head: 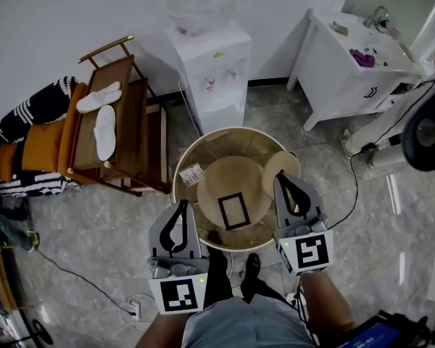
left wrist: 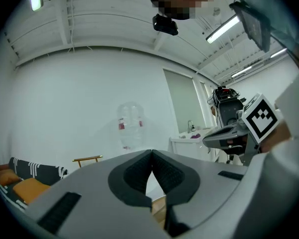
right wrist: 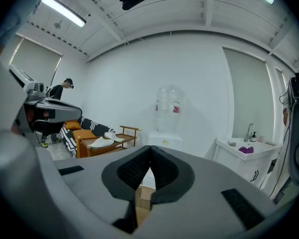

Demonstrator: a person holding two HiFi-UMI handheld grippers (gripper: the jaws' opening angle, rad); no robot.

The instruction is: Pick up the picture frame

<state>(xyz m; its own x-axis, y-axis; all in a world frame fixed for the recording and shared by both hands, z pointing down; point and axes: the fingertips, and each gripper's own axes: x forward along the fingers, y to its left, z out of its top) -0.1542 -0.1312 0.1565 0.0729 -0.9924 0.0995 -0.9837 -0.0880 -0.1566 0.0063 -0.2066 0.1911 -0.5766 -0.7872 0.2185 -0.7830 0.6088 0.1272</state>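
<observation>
Look for the small black rectangular picture frame [head: 234, 211] between the two tools: just right of the left gripper [head: 182, 206] tips, left of the right gripper [head: 282, 180] and slightly behind its tips. Flat there on a round tan board [head: 232, 172]. Spread the jaws first, since both pairs are pressed tip to tip on nothing. Probably best to tilt one gripper nose-down, straddle a single thin side of the frame, pinch firmly, then lift level without dragging the board.
</observation>
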